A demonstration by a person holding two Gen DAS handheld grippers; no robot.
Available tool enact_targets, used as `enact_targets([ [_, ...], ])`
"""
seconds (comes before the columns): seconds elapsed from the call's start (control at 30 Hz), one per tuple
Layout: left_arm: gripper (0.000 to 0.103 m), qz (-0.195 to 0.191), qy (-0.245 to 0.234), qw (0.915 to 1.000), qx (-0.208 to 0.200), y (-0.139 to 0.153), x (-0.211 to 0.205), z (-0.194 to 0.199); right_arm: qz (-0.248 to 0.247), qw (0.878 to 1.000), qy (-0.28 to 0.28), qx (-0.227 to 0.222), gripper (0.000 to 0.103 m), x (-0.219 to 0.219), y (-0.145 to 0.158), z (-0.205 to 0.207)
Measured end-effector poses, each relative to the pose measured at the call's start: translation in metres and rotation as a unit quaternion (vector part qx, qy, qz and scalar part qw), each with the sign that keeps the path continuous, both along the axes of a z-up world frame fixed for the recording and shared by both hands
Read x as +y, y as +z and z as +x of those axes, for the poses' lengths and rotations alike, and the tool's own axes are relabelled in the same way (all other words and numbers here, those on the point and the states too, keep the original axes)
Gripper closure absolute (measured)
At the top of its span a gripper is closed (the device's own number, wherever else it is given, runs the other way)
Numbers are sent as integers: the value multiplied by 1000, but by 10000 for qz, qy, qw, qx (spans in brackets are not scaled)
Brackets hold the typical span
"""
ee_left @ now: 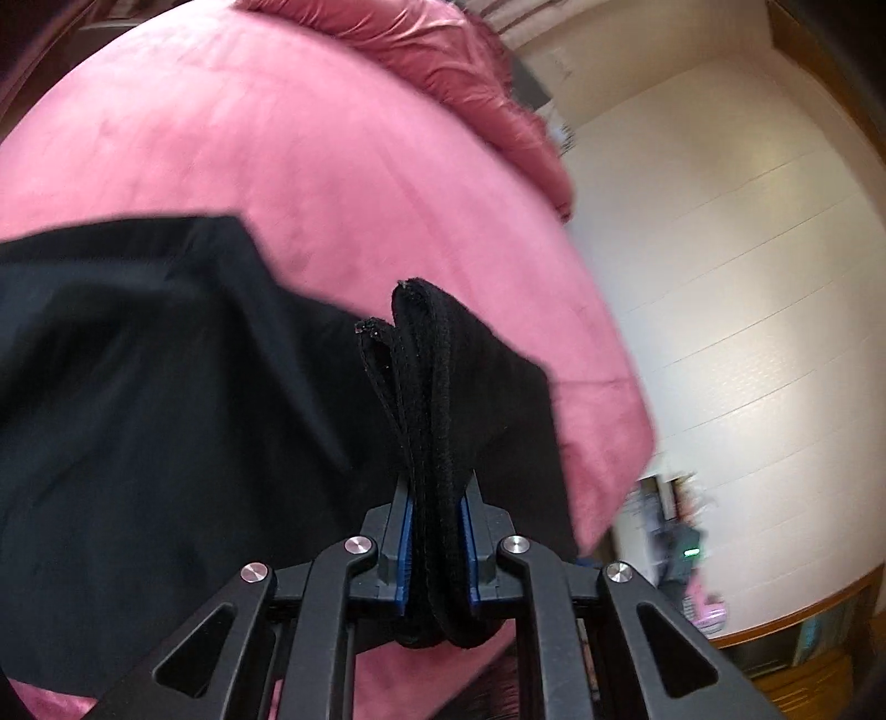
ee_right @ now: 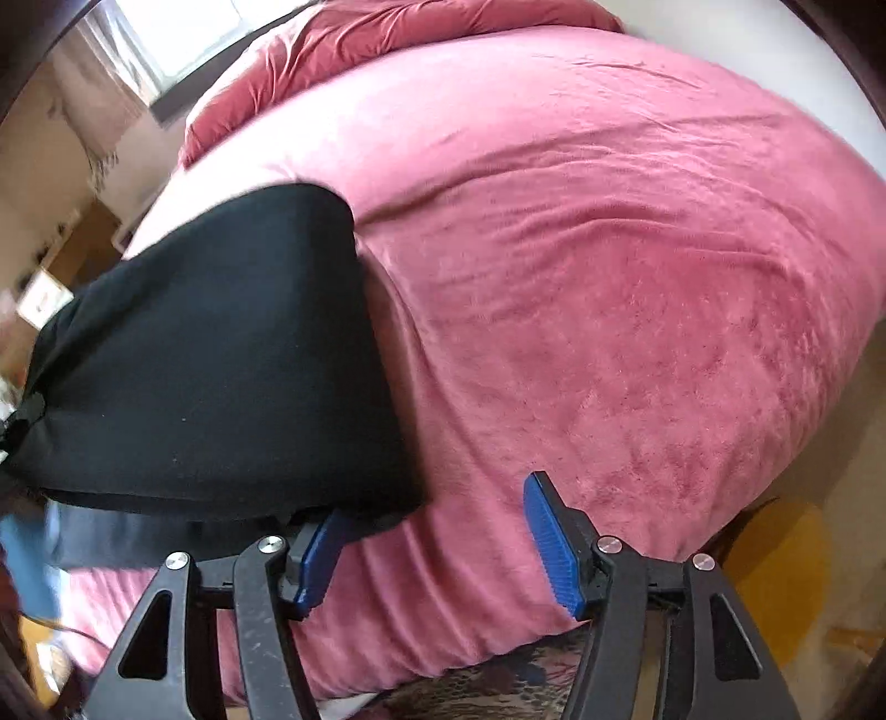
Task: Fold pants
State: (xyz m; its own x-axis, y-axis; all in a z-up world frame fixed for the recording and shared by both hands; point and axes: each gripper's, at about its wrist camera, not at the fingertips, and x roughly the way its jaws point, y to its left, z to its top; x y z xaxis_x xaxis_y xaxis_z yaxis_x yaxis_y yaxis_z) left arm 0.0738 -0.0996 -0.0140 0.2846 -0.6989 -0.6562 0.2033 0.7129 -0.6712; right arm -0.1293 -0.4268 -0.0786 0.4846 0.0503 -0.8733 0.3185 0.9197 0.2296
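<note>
Here the left gripper (ee_left: pixel 434 531) is clamped tight on a bunched edge of the black pants (ee_left: pixel 166 399). Several stitched layers of the cloth stand up between its blue pads (ee_left: pixel 408 545), rising toward twelve o'clock in the left wrist view, and a loop of the same fabric hangs below the jaws at six o'clock. From that grip the rest of the garment spreads away toward nine o'clock as a broad dark sheet over the pink bedspread (ee_left: pixel 249 144). A rumpled, darker pink quilt (ee_left: pixel 443 50) lies heaped at the far end of the bed, at about one o'clock, and a pale panelled wall (ee_left: pixel 747 277) fills the three o'clock side.

In the right wrist view the right gripper (ee_right: pixel 437 543) hangs with its jaws well apart and nothing gripped between them. Its left blue pad (ee_right: pixel 318 559) sits just under the near corner of the pants (ee_right: pixel 210 354), touching or nearly touching the cloth; which one cannot be told. Its right blue pad (ee_right: pixel 554 545) stands clear over the bare bedspread (ee_right: pixel 609 266). The pants lie from seven to ten o'clock in this view, folded into a thick black slab with a rounded far corner at about eleven o'clock. A bright window (ee_right: pixel 166 33) shows at eleven o'clock beyond the bed.
</note>
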Motion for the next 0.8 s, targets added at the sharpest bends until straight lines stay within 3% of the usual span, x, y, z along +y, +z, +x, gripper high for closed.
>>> enact_targets([
  [0.13, 89, 306, 93, 9990, 317, -36, 4, -3, -636, 9975, 281, 156, 38, 19, -5, 8],
  [0.2, 89, 477, 89, 9982, 356, -49, 6, -8, -673, 9969, 317, 235, 35, 22, -10, 10],
  [0.37, 88, 627, 62, 9979, 178, -48, 3, -11, -687, 9960, 485, 314, 34, 27, -5, 8],
  [0.53, 83, 937, 84, 9956, -37, -35, -5, -20, -1209, 9880, 889, 356, 34, 41, 17, -18],
  [0.7, 73, 1139, 266, 9931, -98, -30, 3, -25, -1695, 9777, 1241, 69, 34, 48, 50, -28],
  [0.8, 73, 1185, 376, 9922, -87, -27, 12, -31, -1826, 9724, 1438, -189, 34, 63, 65, -27],
])
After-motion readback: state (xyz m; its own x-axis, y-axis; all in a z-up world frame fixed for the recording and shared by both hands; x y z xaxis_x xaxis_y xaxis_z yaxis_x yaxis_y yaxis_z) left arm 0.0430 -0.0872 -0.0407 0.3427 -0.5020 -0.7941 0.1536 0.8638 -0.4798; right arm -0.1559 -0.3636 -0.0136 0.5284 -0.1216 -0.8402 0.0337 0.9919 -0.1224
